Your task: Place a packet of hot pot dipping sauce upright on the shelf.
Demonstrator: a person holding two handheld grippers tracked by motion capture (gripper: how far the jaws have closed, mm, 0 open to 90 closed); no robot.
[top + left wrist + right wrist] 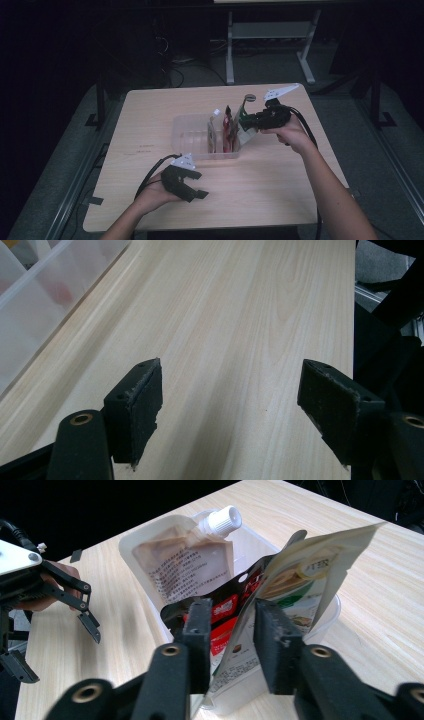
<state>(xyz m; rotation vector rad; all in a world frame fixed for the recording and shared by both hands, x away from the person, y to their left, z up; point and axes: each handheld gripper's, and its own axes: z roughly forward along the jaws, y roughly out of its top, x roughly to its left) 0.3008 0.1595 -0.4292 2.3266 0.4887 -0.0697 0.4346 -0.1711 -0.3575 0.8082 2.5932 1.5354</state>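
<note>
Right hand-held gripper (227,645) released, jaws straddling green-white pouch (300,580) in clear bin (192,150); left hand-held gripper (230,410) released.

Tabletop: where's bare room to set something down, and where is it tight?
Free: the wood left of the clear bin to the table edge, and the near strip between the left claw and the right forearm. Tight: the bin's right end, packed with pouches, with the right claw there.

Matte black grippers, bare forearms, no sleeves

Left gripper (192,192) and right gripper (243,120): brass-ringed screw holes, scuffed black pads, white three-cornered top plates, black trailing cables.
</note>
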